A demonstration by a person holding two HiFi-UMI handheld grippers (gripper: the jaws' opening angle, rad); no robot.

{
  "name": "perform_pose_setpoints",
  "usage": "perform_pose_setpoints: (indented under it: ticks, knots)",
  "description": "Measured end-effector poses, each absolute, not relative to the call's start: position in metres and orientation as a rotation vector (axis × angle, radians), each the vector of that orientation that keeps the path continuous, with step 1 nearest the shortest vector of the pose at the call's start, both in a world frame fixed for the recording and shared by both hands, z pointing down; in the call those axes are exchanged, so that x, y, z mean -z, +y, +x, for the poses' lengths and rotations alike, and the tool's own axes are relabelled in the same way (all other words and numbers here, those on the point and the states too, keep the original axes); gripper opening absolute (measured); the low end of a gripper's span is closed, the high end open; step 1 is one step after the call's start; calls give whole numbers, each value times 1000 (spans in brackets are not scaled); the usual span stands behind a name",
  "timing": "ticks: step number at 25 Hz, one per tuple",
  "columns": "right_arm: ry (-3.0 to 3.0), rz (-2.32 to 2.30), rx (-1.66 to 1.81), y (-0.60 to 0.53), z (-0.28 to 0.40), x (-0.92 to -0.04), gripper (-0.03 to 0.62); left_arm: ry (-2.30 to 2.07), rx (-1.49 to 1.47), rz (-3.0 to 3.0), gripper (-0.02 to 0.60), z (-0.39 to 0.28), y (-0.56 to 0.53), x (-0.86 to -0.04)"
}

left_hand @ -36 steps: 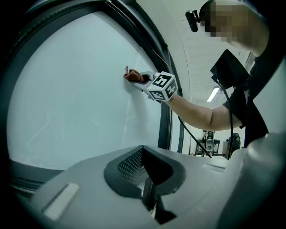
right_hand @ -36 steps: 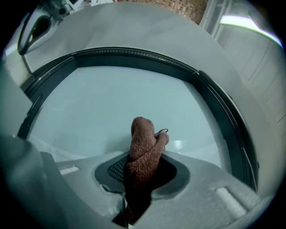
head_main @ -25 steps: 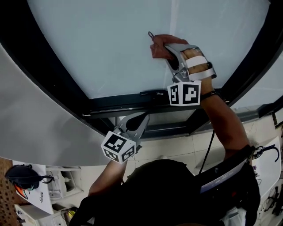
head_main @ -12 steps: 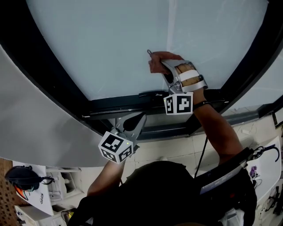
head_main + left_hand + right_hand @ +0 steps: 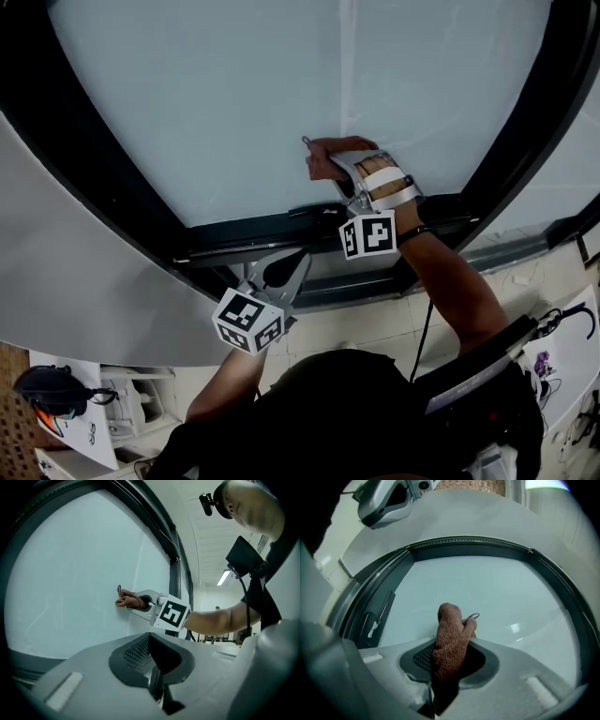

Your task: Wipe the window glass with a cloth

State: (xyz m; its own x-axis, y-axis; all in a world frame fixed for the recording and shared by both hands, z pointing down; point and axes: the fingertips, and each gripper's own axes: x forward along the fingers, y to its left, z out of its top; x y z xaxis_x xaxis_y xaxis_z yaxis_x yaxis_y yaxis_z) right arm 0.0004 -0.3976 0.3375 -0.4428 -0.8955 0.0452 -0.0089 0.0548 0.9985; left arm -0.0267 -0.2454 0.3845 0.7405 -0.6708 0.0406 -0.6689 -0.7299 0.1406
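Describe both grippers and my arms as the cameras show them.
The left gripper and right gripper are pale grey, tapered, each with a cube of black-and-white square markers. White straps wrap the right one; a black cable hangs by that forearm. Sleeves are short and dark.

Your right arm reaches up and forward, nearly straight, forearm bare, a dark band at the wrist. Its grey two-jaw right gripper has the jaws clamped on a bunched brown knitted cloth. Your left arm is bent and held low, close to your chest, and the grey two-jaw left gripper is tilted up toward the right one from below, jaws together with nothing between them.
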Motion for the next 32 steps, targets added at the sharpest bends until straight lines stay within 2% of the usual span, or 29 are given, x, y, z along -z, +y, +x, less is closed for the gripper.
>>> perform_pose_setpoints:
  ticks: [5, 19, 26, 32]
  knots:
    - [-1803, 901, 1358, -382, 2, -304, 83, -1081, 26, 2800, 17, -23, -243, -383]
    - [-1424, 1240, 1713, -377, 85, -77, 83, -1055, 42, 2819, 16, 6, -246, -376]
    - [-1240, 1274, 1812, -393, 94, -33, 83, -1055, 52, 2833, 17, 24, -246, -371]
    - [-1217, 1237, 1809, -409, 94, -30, 83, -1093, 69, 2815, 17, 29, -248, -373]
